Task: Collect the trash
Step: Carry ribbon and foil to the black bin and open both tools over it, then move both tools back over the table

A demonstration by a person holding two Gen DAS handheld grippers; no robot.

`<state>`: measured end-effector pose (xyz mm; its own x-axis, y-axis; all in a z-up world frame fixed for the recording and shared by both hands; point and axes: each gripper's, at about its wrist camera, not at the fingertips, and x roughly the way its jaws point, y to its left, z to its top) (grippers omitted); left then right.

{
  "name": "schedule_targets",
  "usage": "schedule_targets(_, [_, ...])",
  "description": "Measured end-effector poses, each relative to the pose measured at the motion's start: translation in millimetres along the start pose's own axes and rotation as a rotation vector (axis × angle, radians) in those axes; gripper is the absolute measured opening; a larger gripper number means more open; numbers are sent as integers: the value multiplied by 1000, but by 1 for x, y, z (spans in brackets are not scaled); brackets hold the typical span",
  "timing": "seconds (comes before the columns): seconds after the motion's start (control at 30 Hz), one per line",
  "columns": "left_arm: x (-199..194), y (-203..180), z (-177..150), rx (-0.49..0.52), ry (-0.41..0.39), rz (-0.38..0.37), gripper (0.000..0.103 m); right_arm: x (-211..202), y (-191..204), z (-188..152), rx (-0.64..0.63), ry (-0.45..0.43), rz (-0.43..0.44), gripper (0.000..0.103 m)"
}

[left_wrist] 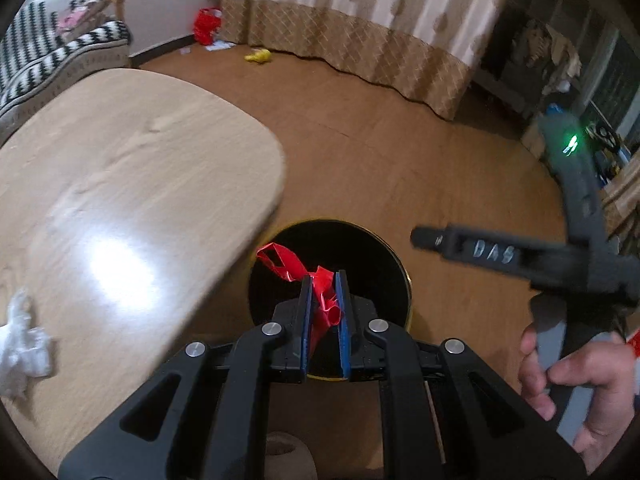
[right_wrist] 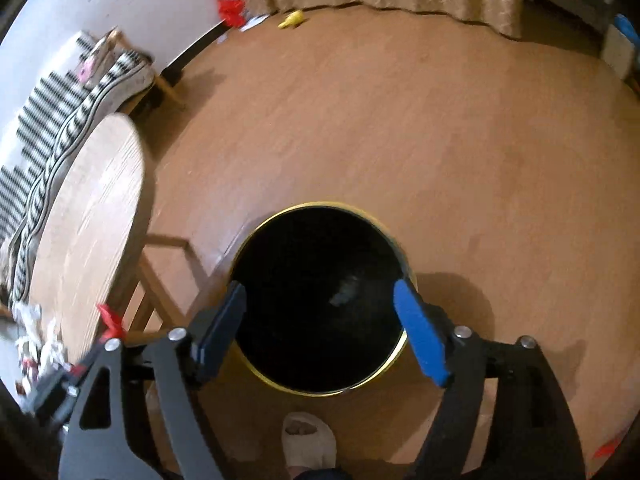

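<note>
Because the bin stands on the floor just beside the tabletop, both claws can reach its mouth from above without crossing the wood. Left claw: clenched on a crumpled red wrapper, its blue pads pinching the middle while a loose loop of the film sticks out past the tips; it points steeply down so that the wrapper hangs over the dark opening, a pose that, by judgement, precedes a drop. Right claw: released, jaws spread wide with nothing between them, poised over the same bin; a pale scrap lies deep inside, though whether it is trash or a glint cannot be told. In the left view a hand grips the right tool's handle, held off to the side, probably to leave the opening free. Remaining trash: a white tissue lies on the tabletop near its edge, well apart from the bin, so the task appears unfinished.
</note>
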<state>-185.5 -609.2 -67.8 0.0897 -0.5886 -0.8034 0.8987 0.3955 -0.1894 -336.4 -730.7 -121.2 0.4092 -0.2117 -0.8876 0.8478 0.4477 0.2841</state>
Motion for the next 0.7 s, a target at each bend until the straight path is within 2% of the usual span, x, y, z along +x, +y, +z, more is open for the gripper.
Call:
schedule_targets(0.33, [51, -29, -4, 88, 56, -59, 10, -16, -39, 3, 135, -50, -18, 75])
schedule_targets(0.6, [63, -27, -1, 79, 63, -76, 13, -23, -48, 2, 173, -65, -23, 79])
schedule_targets(0.67, [63, -29, 0, 87, 55, -75, 30, -26, -47, 2, 175, -75, -23, 81])
schedule_targets(0.7, [60, -29, -1, 84, 45, -74, 50, -27, -45, 2, 174, -80, -24, 82])
